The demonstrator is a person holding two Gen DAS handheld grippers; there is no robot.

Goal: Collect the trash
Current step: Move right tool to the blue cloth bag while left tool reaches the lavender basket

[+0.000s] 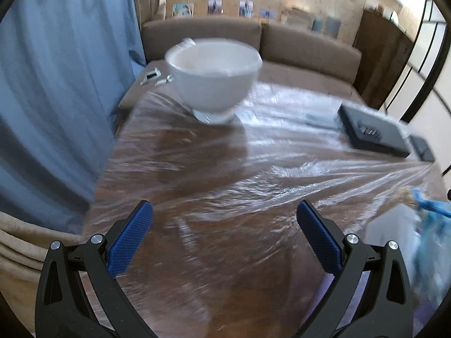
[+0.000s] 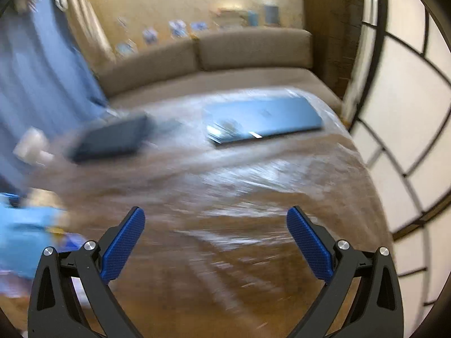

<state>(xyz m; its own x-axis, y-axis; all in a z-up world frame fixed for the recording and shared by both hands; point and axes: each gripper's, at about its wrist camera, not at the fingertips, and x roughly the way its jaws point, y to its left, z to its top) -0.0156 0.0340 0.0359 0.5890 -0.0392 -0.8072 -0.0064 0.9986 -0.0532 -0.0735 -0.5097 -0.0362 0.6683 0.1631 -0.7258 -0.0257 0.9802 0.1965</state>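
1. Fingers of the left gripper [image 1: 224,211] stand spread wide with nothing between them, the blue pads [image 1: 132,236] apart over a bare stretch of tabletop.
2. Fingers of the right gripper [image 2: 215,217] are likewise released and wide apart, gripping nothing, above the plastic-covered wood.
3. Beneath both lies the table [image 1: 214,169], brown wood under a wrinkled clear plastic sheet [image 1: 282,107] that shines in streaks.
4. A blue plastic bag [image 1: 431,225] sits at the table's near edge, to the right of the left gripper and to the left of the right one; it is blurred in both views, and what it holds cannot be made out. No other trash is clearly visible.
5. Farther out, a white bowl [image 1: 212,76] stands upright on the far left part of the table.
6. A dark flat box [image 1: 372,129] lies near the far right in the left wrist view, with a smaller dark item just beside it.
7. In the right wrist view a flat blue laptop-like slab [image 2: 265,121] lies closed toward the far edge, well apart from the dark box.
8. Beyond the table runs a brown sofa [image 1: 253,36], and a blue curtain [image 1: 56,84] hangs on the left.
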